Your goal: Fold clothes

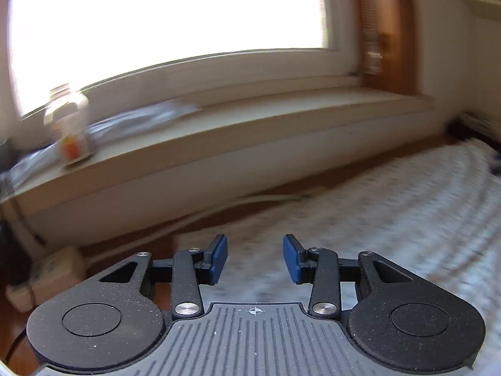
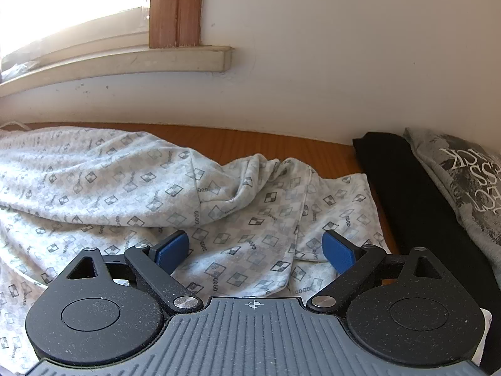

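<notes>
Right gripper (image 2: 255, 250): jaws spread wide, nothing between the blue pads (image 2: 173, 247), poised low over the patterned garment (image 2: 131, 188) at lower centre of its frame. Probably opened that far to take in a thick bunch of cloth, though no contact shown.

Left gripper (image 1: 255, 258): jaws parted less far, also gripping nothing, hovering above the same pale cloth (image 1: 391, 213), here smeared by motion blur across the lower right.

Garment sprawled over the wooden table (image 2: 281, 141), rumpled, one part bunched and lapped over another at mid-frame, a seam running down right of centre; not flat, not squared. Fits either a piece spread for folding or one partway through its folds.

Shown only in the right view: the checker-and-lettering print, the creases, a black garment (image 2: 407, 194) and a grey printed shirt (image 2: 463, 181) lying at the right edge, laid flat side by side, possibly already folded.

Shown only in the left view: the full window sill (image 1: 250, 125), a glass jar (image 1: 70, 122) at left, a beige device (image 1: 47, 279) at lower left.
</notes>
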`<state>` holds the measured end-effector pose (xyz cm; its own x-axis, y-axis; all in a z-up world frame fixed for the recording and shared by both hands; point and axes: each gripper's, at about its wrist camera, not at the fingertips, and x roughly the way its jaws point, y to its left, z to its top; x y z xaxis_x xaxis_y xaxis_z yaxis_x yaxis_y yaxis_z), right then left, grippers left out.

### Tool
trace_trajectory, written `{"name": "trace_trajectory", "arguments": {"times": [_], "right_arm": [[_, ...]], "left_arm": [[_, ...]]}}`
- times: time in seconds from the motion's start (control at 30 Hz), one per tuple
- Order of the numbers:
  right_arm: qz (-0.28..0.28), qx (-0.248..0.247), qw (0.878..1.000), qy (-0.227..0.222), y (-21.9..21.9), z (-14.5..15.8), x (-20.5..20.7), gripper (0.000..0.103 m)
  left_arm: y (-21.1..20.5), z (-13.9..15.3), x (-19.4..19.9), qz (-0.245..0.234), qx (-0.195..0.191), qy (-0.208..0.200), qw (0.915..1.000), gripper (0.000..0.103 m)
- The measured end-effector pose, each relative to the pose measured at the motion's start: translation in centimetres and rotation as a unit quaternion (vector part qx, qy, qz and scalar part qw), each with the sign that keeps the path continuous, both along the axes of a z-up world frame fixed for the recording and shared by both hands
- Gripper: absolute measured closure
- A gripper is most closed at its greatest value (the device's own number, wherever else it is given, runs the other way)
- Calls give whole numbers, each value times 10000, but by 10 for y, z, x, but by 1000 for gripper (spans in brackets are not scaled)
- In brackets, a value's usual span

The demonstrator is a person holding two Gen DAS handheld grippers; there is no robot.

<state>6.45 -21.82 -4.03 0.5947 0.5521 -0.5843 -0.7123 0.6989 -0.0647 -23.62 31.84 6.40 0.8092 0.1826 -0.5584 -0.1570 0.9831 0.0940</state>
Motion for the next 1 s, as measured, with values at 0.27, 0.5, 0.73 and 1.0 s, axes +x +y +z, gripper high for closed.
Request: {"name": "trace_trajectory", "arguments": {"times": [0.27, 0.5, 0.73, 1.0], "right_arm": [[-27, -2, 10000, -17, 1, -2, -2, 11], [-15, 22, 10000, -3, 1, -3, -1, 11], [15, 14, 10000, -13, 0, -3, 1, 11], [15, 120, 9999, -54, -6, 0, 2, 10]], "left_arm": [[-41, -13, -33, -827, 22, 255, 9962, 53], [-35, -25, -54, -749, 228, 393, 9962, 85], [-19, -6, -66, -827, 178, 414, 9956, 101], [-28, 20, -42, -755, -100, -117, 9970, 37]]}}
